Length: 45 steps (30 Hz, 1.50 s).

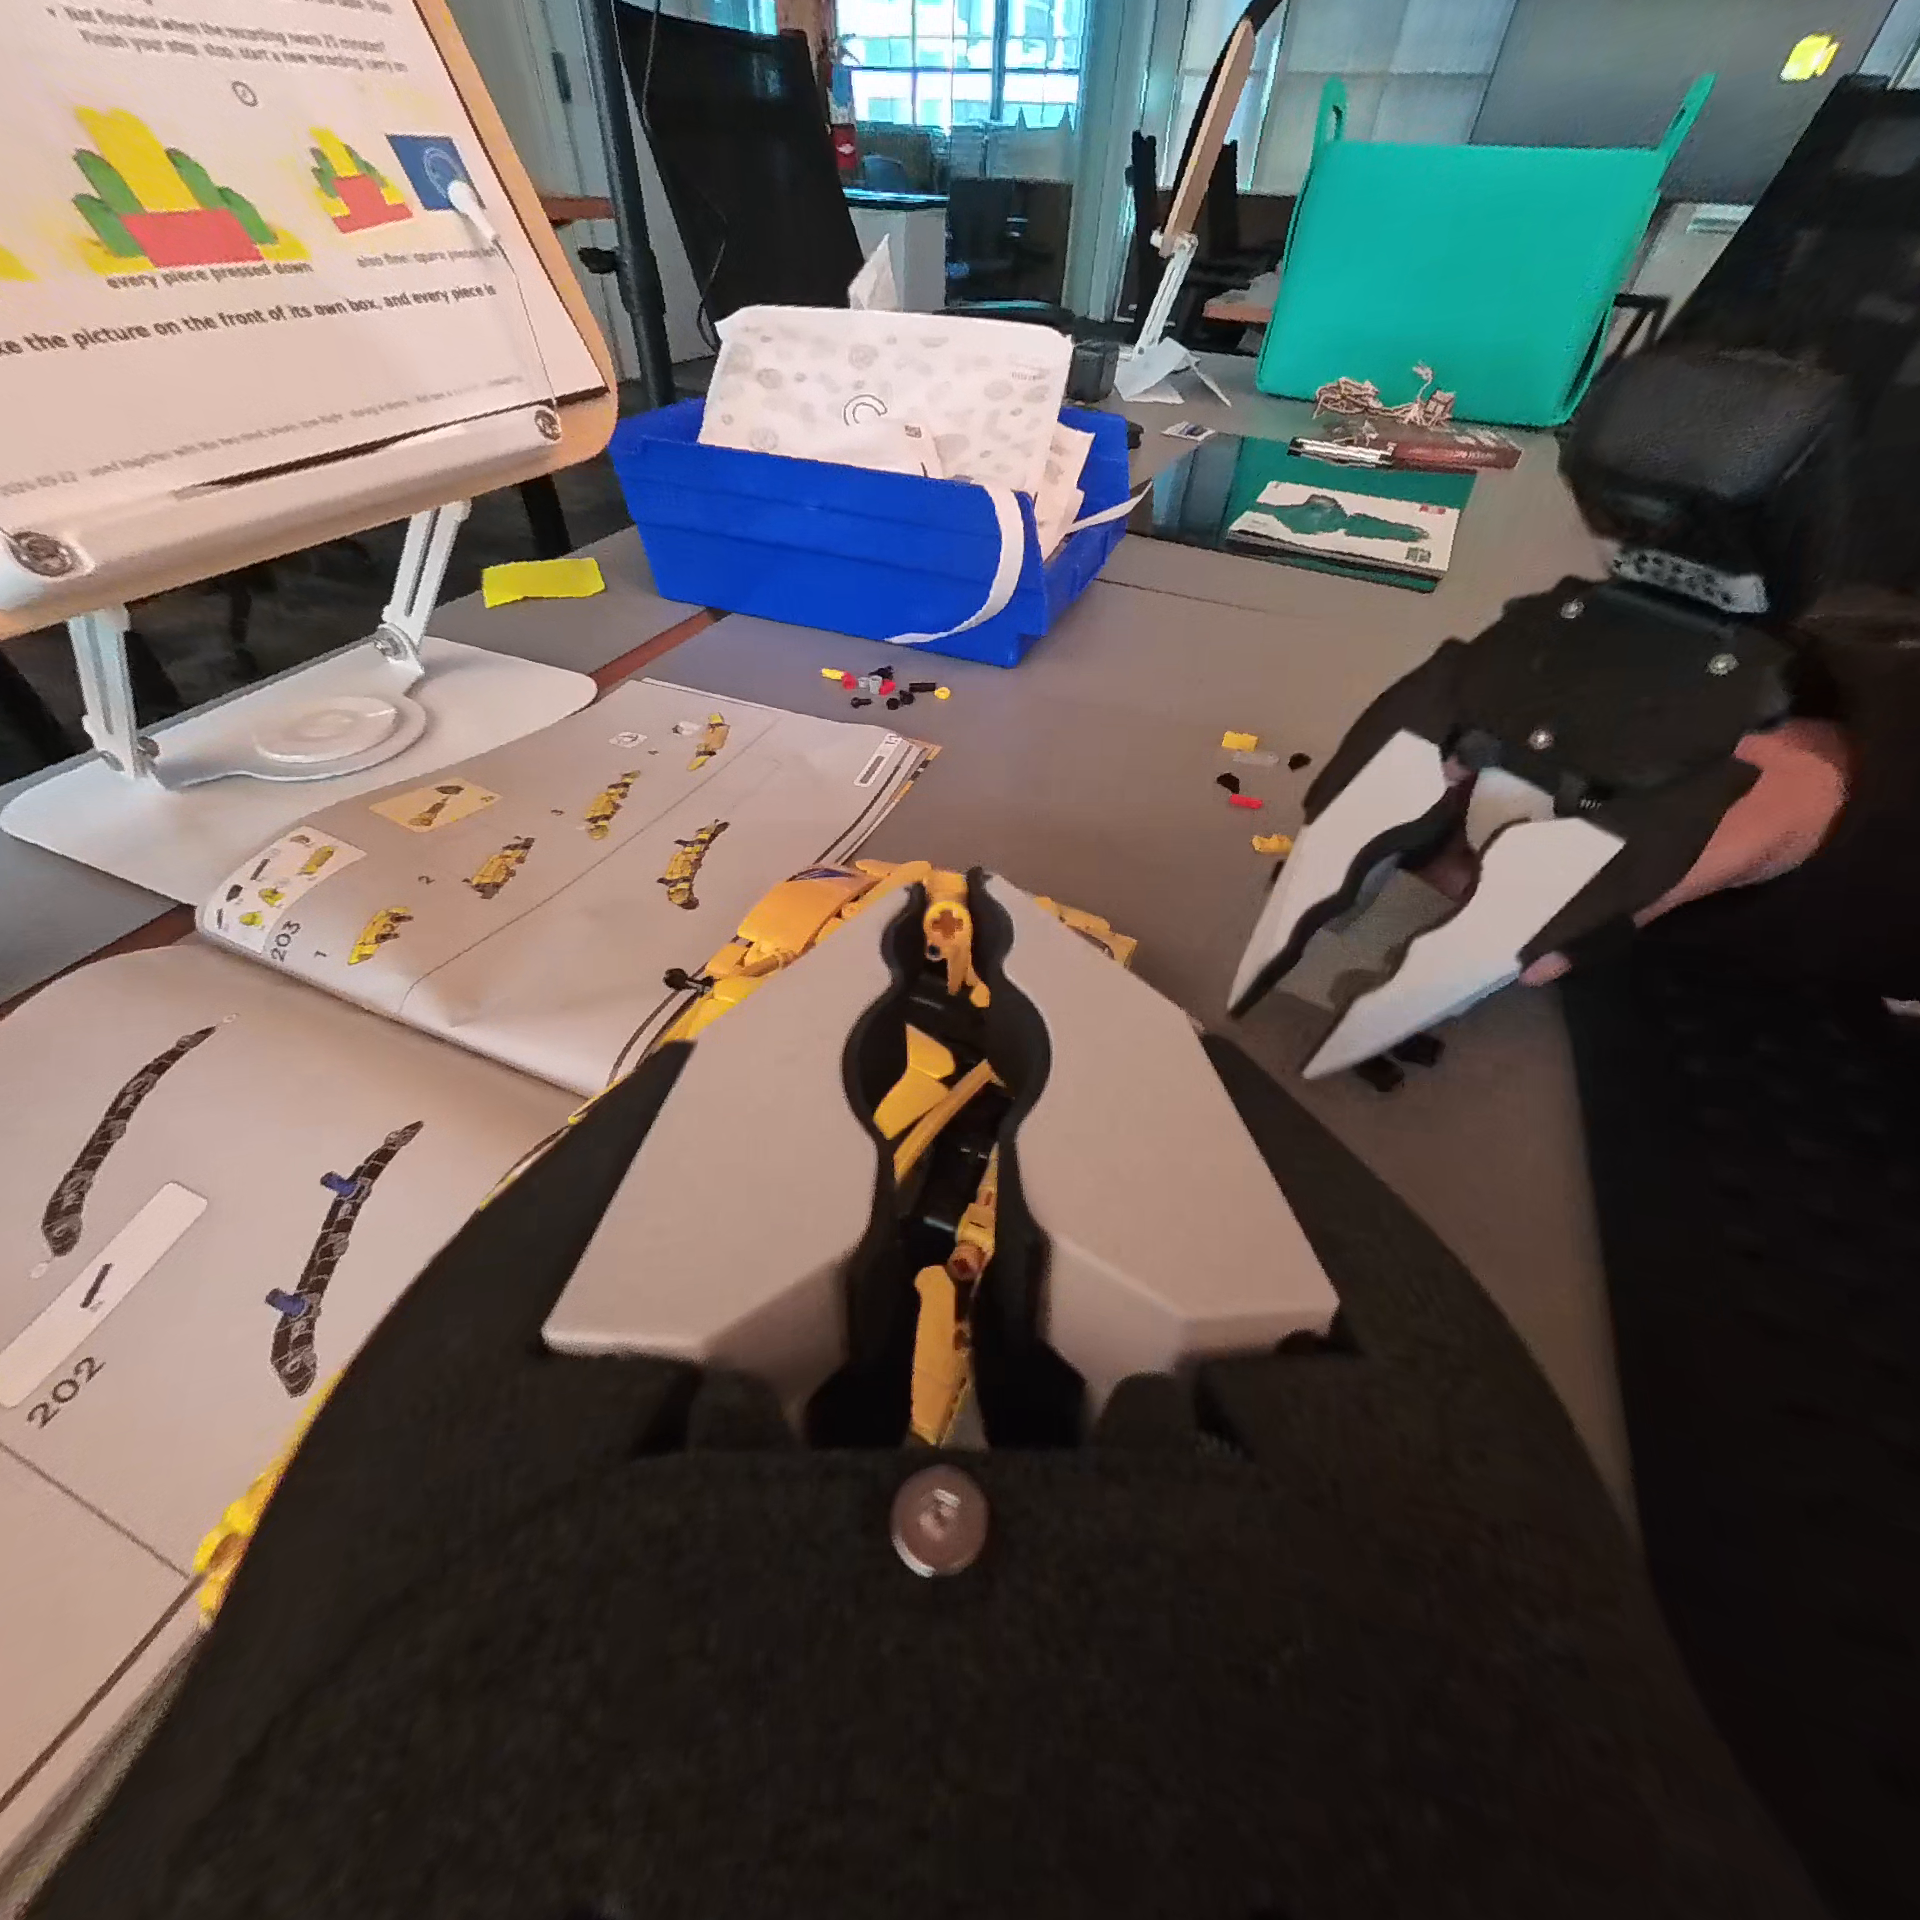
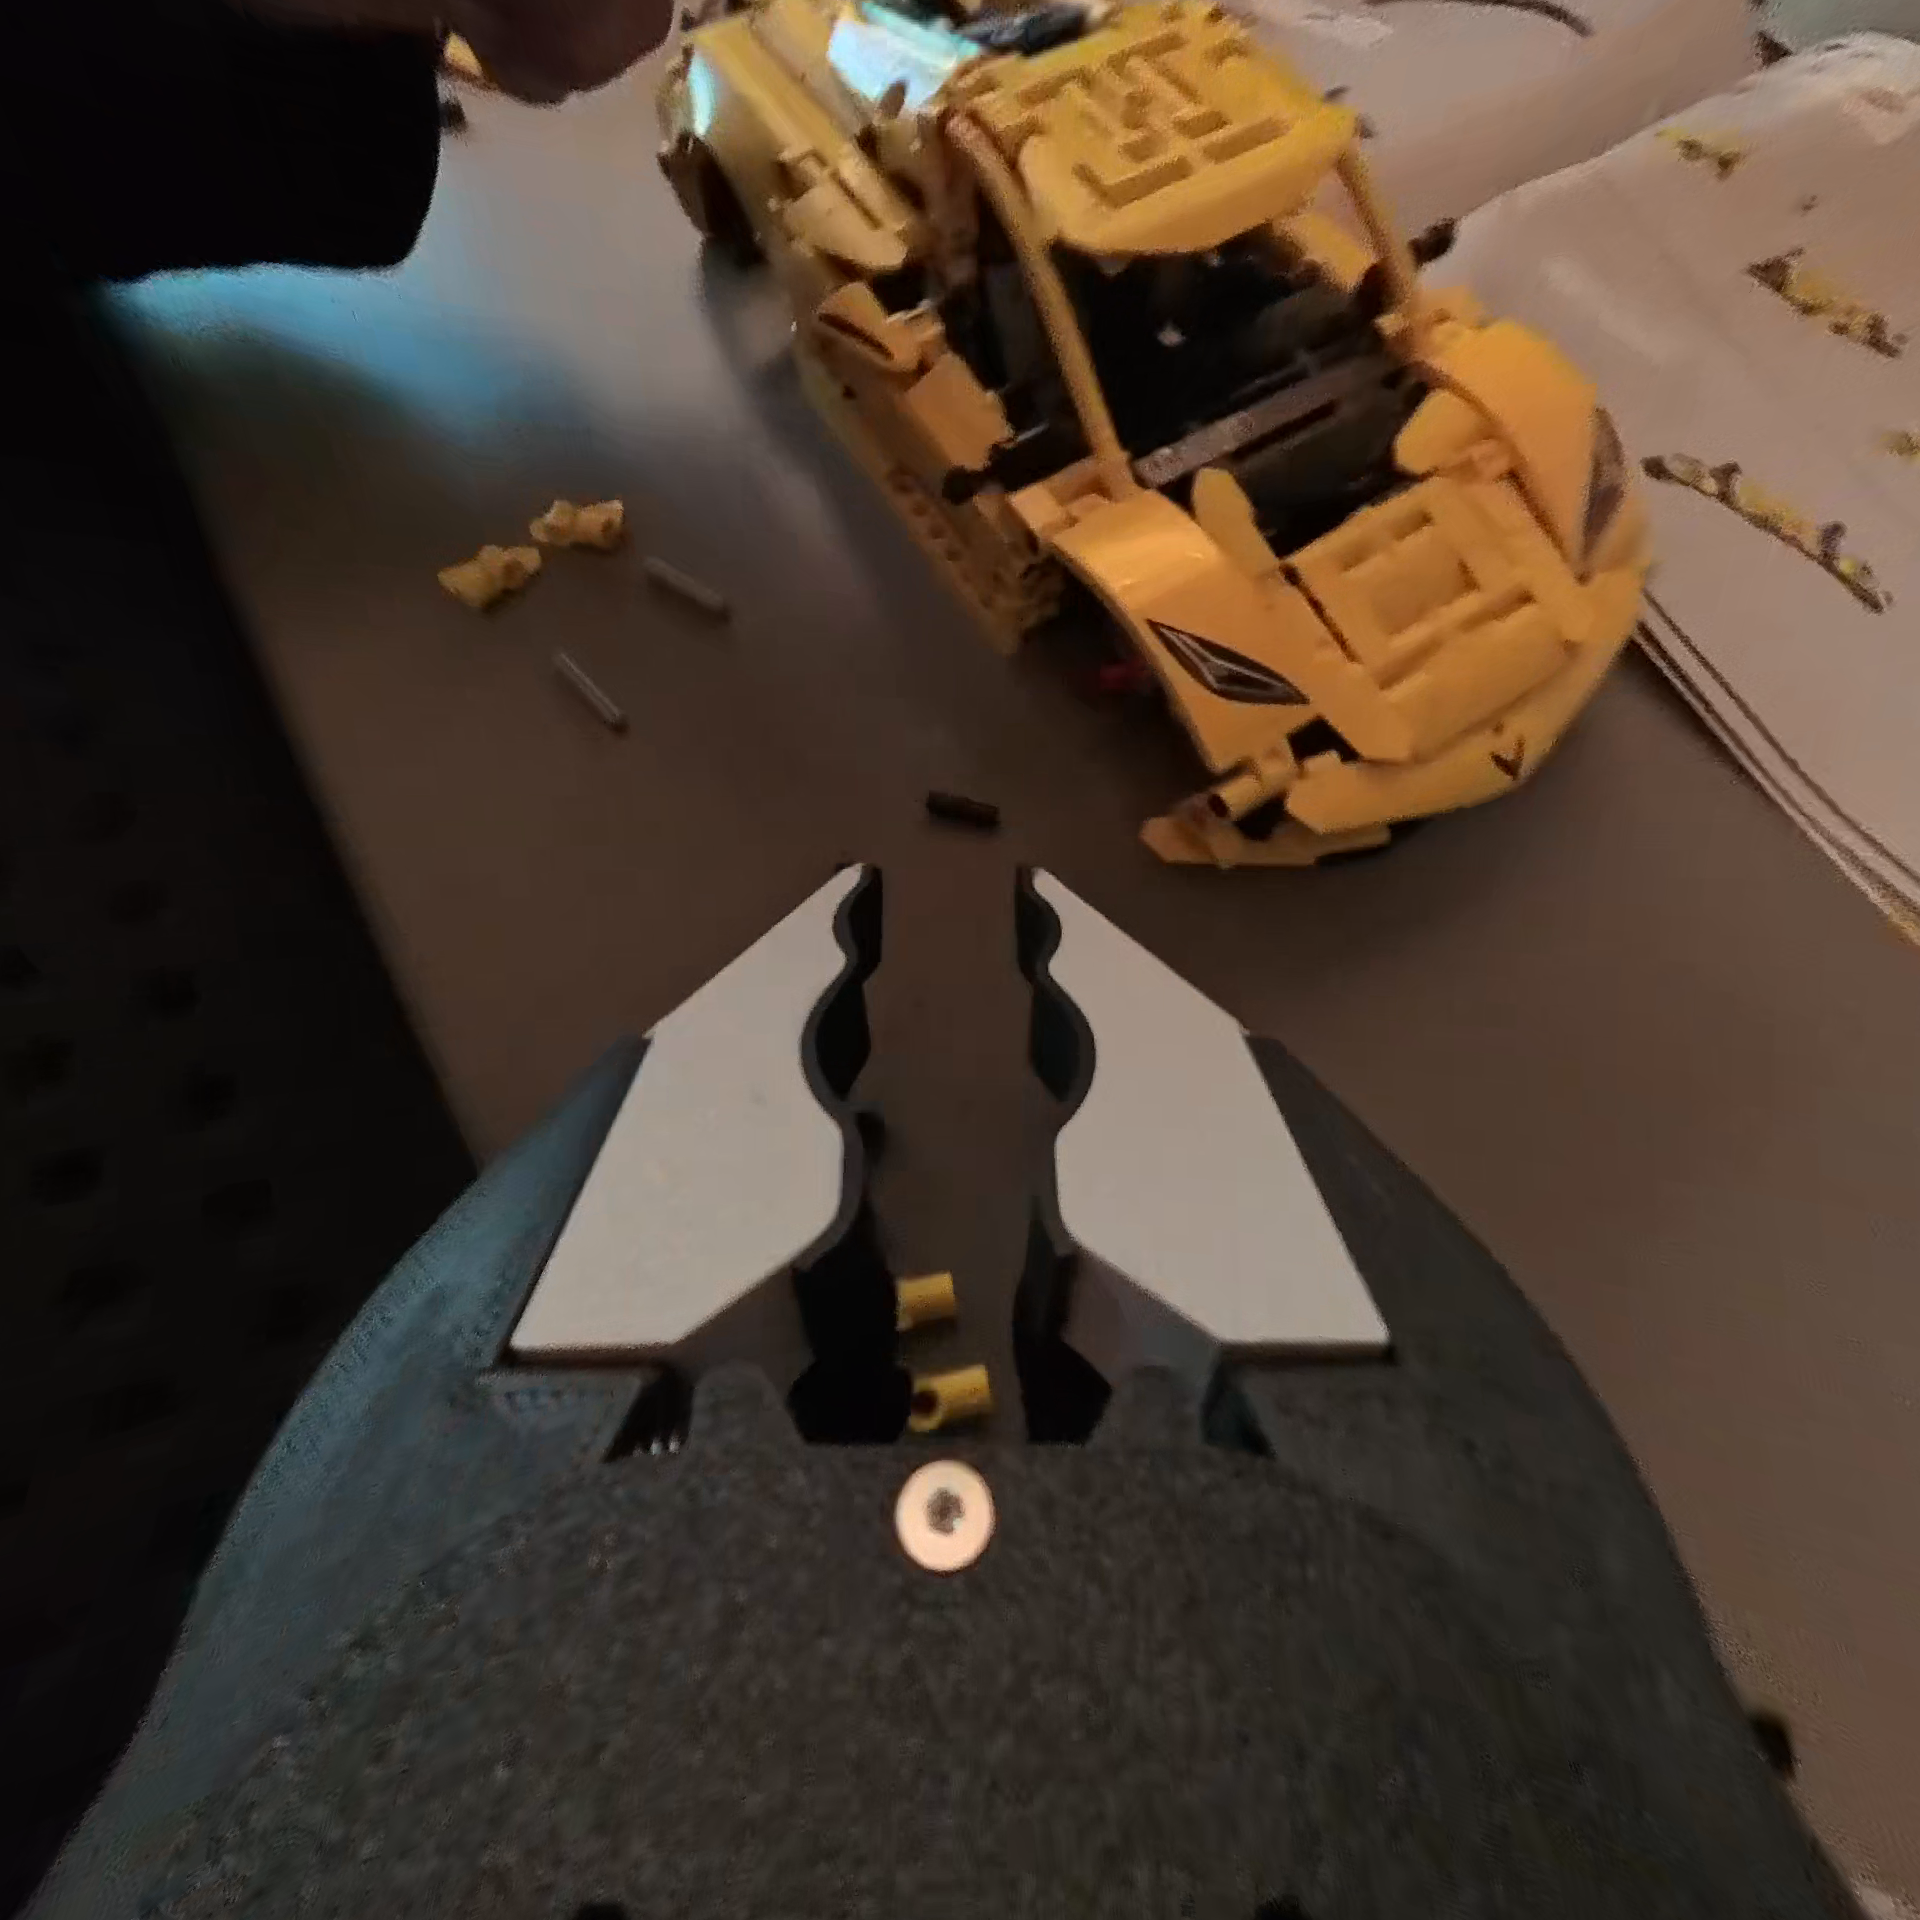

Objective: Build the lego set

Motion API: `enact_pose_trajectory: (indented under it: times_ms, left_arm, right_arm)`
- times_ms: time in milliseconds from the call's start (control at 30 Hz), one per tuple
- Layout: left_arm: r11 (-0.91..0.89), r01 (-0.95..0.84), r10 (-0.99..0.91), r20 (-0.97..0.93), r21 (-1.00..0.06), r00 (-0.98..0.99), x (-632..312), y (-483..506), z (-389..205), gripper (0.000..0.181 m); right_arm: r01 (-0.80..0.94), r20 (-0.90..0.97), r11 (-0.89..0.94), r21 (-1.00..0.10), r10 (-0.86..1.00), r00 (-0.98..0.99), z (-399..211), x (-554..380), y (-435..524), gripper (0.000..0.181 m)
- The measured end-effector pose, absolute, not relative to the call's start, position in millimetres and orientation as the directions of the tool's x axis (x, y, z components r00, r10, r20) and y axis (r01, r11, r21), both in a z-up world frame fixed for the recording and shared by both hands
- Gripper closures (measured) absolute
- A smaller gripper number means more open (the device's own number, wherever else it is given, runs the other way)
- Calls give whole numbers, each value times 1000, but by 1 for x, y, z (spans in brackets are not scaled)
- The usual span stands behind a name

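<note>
One blue bin [image 1: 831, 540] on the table [image 1: 1091, 727] holds white paper bags [image 1: 883, 395].

Blue bin [image 1: 831, 551], teal bag [image 1: 1455, 270].

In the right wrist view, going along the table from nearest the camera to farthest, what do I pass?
Right hand-held gripper, open → short black pin → two grey axle rods → two yellow connector pieces → yellow lego car.
</note>
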<state>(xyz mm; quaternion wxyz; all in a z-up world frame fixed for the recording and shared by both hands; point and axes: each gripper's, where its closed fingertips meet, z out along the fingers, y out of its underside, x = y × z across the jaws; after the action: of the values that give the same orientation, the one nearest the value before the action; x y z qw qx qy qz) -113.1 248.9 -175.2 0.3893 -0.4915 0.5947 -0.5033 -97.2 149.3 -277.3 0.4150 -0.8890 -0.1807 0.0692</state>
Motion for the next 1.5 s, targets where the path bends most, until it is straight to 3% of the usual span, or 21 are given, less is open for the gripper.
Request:
enact_pose_trajectory:
  times_ms: [333,1100,1233,1300,1367,1500]
  left_arm:
    - [11,-167,-973,29,-986,-231,-116,246,-166,174]
    - [12,-170,-971,29,-985,-238,-116,244,-167,174]
    - [6,-167,-971,34,-986,-237,-116,245,-166,174]
    - [5,-167,-970,36,-986,-238,-116,245,-166,174]
    - [4,-164,-969,37,-986,-243,-117,243,-165,174]
    - [8,-163,-968,33,-987,-248,-117,241,-164,174]
  right_arm:
    - [429,66,-494,-756,595,801,-297,-114,182,150]
    - [480,92,-521,-705,605,791,-302,-111,172,175]
    - [451,12,-585,-674,602,798,-280,-103,157,176]
    - [475,44,-654,-589,561,827,-262,-66,137,176]
    - [445,57,-783,-435,469,881,-248,-8,106,176]
    - [198,30,-980,37,199,980,-255,103,12,176]
